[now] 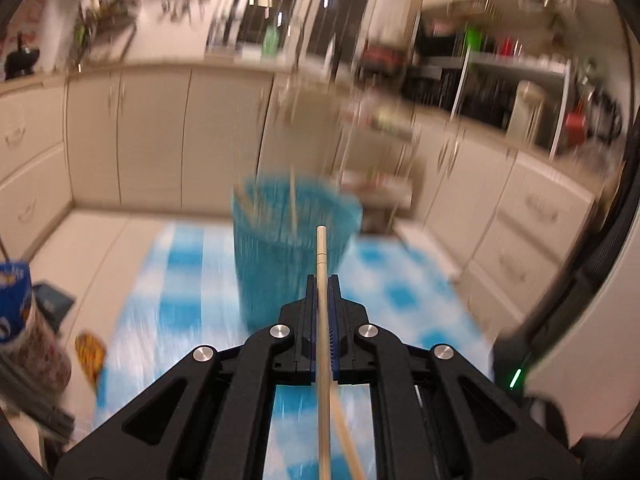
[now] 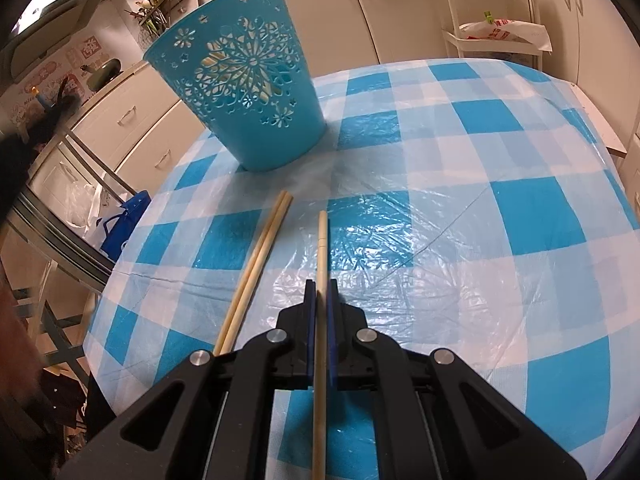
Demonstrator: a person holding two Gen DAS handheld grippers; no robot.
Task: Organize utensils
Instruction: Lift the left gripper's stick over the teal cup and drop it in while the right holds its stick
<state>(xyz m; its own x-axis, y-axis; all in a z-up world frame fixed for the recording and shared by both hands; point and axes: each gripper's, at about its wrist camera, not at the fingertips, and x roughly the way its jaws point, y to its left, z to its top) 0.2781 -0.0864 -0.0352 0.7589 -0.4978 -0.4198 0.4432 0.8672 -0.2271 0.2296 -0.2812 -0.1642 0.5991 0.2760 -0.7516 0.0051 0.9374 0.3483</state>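
Looking across the kitchen, we see pale cupboards (image 2: 132, 120) along the walls and a white trolley (image 2: 496, 20) at the back. Our counter (image 2: 500, 208) fills the middle, covered by a blue and white checked cloth (image 2: 440, 152) under clear plastic.

On it stands the blue basket (image 2: 248, 80), upright, its side cut through with flower patterns. From the left view, badly blurred, we make out sticks poking up inside that basket (image 1: 292, 248).

Now the grippers. Our left gripper (image 1: 322, 280) has its fingers clenched on a chopstick (image 1: 322, 248) that runs straight out ahead, its tip in front of the basket's side. A second stick (image 1: 348, 440) crosses beneath near the bottom edge; whether it is held too, we cannot tell.

Our right gripper (image 2: 321, 286) points down at the cloth, fingers clamped on another chopstick (image 2: 322, 240), tip forward over the cloth, well short of the basket.

Just to its left, a pair of chopsticks (image 2: 260, 256) lies on the cloth, side by side and touching, slanting toward the basket. Their near ends pass behind the gripper's black frame.
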